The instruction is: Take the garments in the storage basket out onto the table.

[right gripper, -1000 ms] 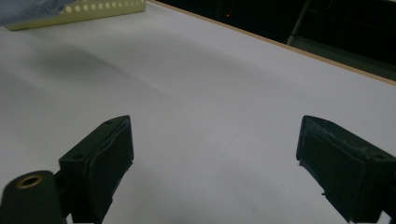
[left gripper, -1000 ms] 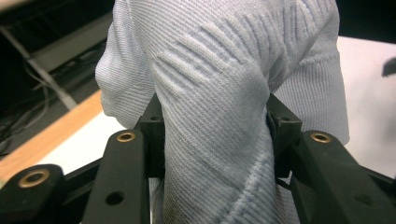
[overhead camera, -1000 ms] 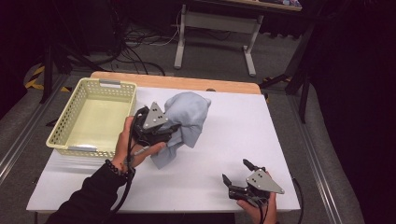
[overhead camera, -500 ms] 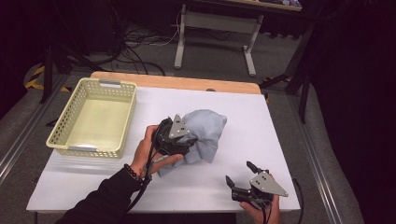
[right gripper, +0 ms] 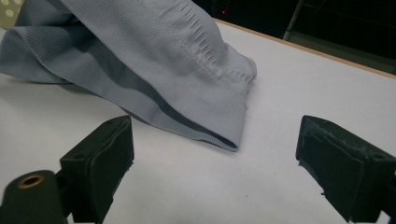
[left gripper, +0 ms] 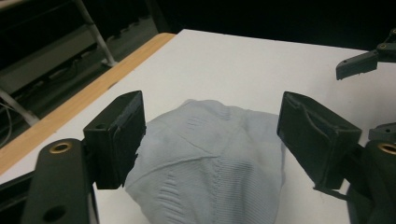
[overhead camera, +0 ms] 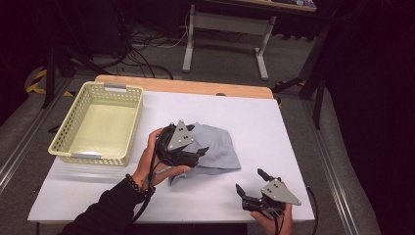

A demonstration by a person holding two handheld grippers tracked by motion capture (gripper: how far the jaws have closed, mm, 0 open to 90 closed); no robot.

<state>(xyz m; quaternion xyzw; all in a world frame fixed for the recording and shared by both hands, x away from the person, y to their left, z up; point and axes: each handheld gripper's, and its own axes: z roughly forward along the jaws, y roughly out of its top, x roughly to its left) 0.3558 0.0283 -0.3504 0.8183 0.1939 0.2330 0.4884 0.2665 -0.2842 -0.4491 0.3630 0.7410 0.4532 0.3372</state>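
Basket (overhead camera: 73, 132): pale yellow and empty, at the left of the white tabletop (overhead camera: 274, 127); it sits where it sat a second ago.
Left gripper (overhead camera: 195, 152): a second ago it held the cloth bunched up just beside the basket. Since then it has carried it toward the middle of the tabletop and lowered it. Its jaws have just been opening; in the left gripper view they stand wide on either side of the cloth, pads apart from it.
Cloth (overhead camera: 215, 147): light blue-grey ribbed fabric, now slumped on the tabletop in a loose crumpled heap, released.
Right gripper (overhead camera: 252, 188): unmoved near the front right edge, jaws open and empty, pointed at the cloth's hemmed corner (right gripper: 233, 135).
Meaning: the cloth seems delivered to the work area; spreading or folding likely follows.
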